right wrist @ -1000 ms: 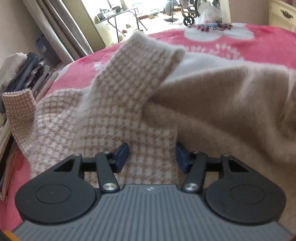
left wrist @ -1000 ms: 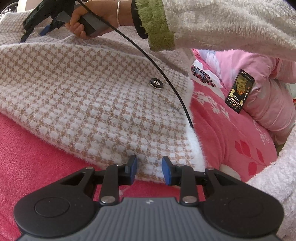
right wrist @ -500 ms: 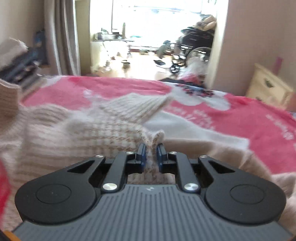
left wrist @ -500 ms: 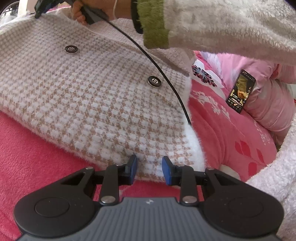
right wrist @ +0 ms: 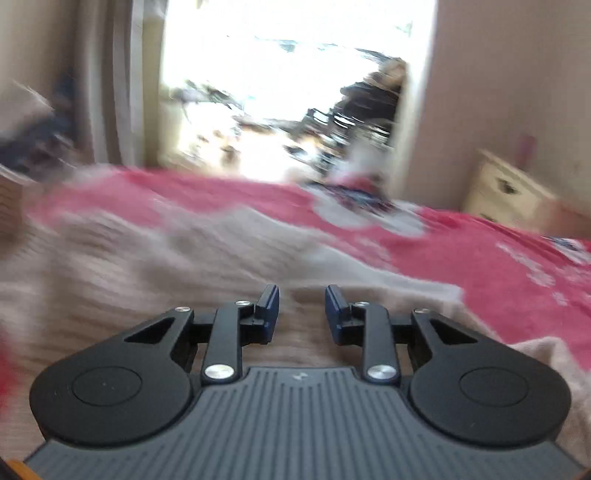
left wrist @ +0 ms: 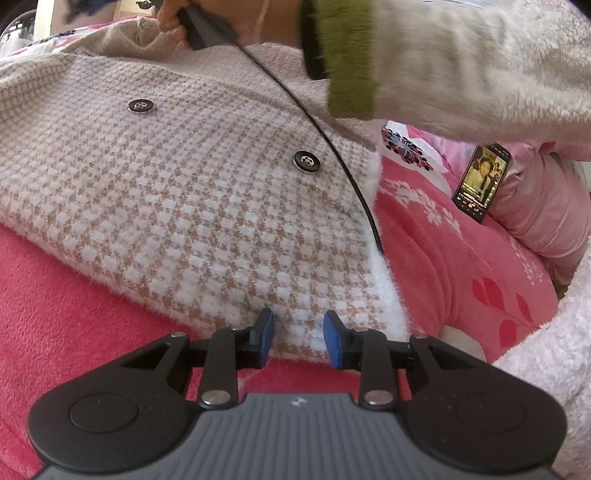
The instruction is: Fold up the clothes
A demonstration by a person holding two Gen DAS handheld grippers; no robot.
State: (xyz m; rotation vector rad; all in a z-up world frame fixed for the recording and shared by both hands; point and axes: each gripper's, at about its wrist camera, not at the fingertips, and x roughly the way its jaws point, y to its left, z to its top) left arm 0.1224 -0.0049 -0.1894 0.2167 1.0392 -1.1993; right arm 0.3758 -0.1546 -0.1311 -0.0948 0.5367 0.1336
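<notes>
A beige-and-white houndstooth knit cardigan (left wrist: pixel 192 206) with two dark buttons lies on the red bed cover (left wrist: pixel 55 295). My left gripper (left wrist: pixel 298 332) is open, its blue pads at the cardigan's near hem corner, which lies between them. My right gripper (right wrist: pixel 301 308) is open and empty, just above the cardigan's plain beige side (right wrist: pixel 147 280); that view is motion-blurred. In the left wrist view the right hand's handle (left wrist: pixel 207 29) is at the top, over the far part of the cardigan, with its black cable (left wrist: pixel 332 147) trailing across the fabric.
A phone (left wrist: pixel 482 181) with a lit screen leans on a pink pillow (left wrist: pixel 543 206) at the right. My fleece sleeve (left wrist: pixel 461 62) crosses the top. In the right wrist view, a cream dresser (right wrist: pixel 517 192) stands beyond the bed, and a bright doorway (right wrist: pixel 295 92) lies ahead.
My right gripper opened and let go of the fold it pinched half a second ago, then swung fast. A second button came into view. My left gripper stayed put.
</notes>
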